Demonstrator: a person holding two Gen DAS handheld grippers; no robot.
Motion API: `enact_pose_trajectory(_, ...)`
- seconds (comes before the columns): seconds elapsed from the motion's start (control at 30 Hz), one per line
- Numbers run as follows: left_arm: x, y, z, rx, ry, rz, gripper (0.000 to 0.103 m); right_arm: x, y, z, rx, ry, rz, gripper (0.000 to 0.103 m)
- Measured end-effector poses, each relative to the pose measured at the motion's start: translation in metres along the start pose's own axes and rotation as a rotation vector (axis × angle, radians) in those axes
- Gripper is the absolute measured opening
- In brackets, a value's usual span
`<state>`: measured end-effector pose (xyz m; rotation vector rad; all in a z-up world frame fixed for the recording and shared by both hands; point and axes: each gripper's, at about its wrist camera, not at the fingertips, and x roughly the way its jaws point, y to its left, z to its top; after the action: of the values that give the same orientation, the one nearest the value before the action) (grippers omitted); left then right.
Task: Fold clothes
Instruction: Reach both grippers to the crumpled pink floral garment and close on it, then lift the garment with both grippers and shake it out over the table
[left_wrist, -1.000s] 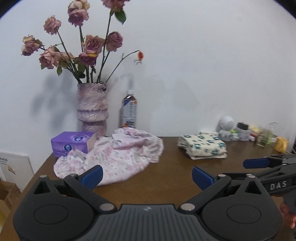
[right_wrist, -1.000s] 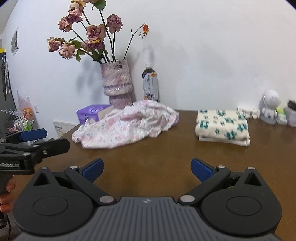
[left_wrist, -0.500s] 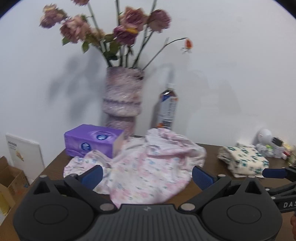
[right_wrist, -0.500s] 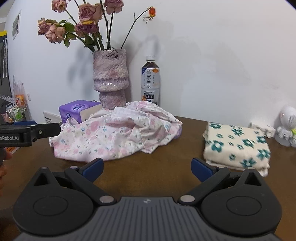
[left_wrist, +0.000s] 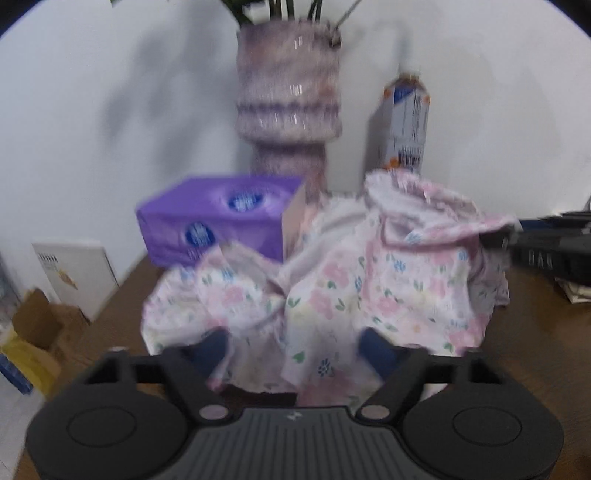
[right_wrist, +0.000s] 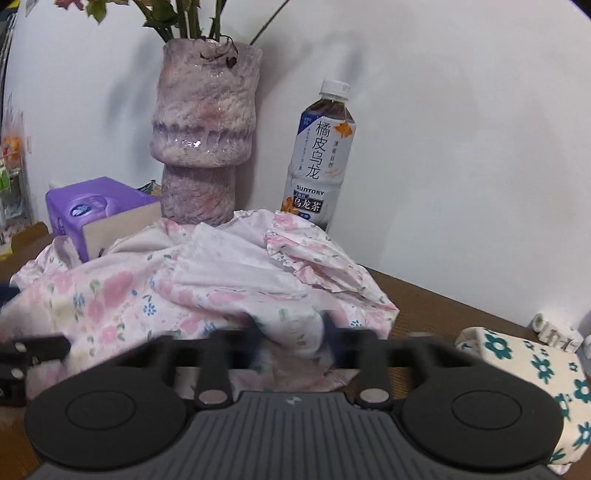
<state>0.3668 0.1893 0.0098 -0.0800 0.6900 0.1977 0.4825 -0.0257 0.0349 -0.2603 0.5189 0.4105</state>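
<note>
A crumpled pink floral garment lies heaped on the brown table, close in front of both cameras. My left gripper is at its near edge, fingers apart, with a fold of cloth lying between them; this view is blurred. My right gripper has its fingers drawn close on a bunch of the garment at its right side. In the left wrist view the right gripper comes in from the right, and the cloth's edge stretches up to it.
A purple tissue box, a pink vase and a tea bottle stand right behind the garment by the wall. A folded cream cloth with teal flowers lies at the right. Cardboard boxes sit beyond the table's left edge.
Both grippers have moved forward to the garment. The right fingers have closed in on the cloth, and the left fingers now straddle its near edge.
</note>
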Motion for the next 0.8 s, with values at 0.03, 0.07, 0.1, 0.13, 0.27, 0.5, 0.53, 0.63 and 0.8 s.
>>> enact_pose_trajectory(0.03,0.002,0.002,-0.001,-0.012,0.019,-0.035,0.043,-0.001,0.000,0.001,0.015,-0.004,0.014,0.004)
enact_pose_trajectory(0.07,0.002,0.002,-0.002,-0.017,0.026,-0.063,0.036,-0.001,0.000,0.002,0.029,-0.009,0.029,0.003)
enact_pose_trajectory(0.1,0.002,0.003,-0.003,-0.023,0.033,-0.090,0.021,-0.008,-0.002,0.004,0.046,-0.023,0.037,0.002)
enact_pose_trajectory(0.13,-0.002,0.002,-0.003,-0.021,0.029,-0.106,0.008,-0.015,-0.005,0.006,0.063,-0.038,0.046,0.002)
enact_pose_trajectory(0.27,-0.030,0.005,0.001,-0.037,-0.078,-0.147,0.007,-0.048,-0.018,0.017,0.151,-0.105,0.092,0.001)
enact_pose_trajectory(0.5,-0.151,0.003,0.017,-0.075,-0.408,-0.288,0.007,-0.163,-0.063,0.045,0.241,-0.314,0.081,0.001)
enact_pose_trajectory(0.53,-0.171,-0.001,0.016,-0.061,-0.448,-0.309,0.007,-0.186,-0.069,0.044,0.246,-0.347,0.078,0.001)
enact_pose_trajectory(0.63,-0.233,-0.019,0.006,0.043,-0.544,-0.353,0.007,-0.254,-0.084,0.033,0.243,-0.415,0.075,0.001)
enact_pose_trajectory(0.8,-0.304,-0.055,-0.058,0.289,-0.506,-0.433,0.007,-0.344,-0.093,-0.036,0.211,-0.334,0.065,0.001)
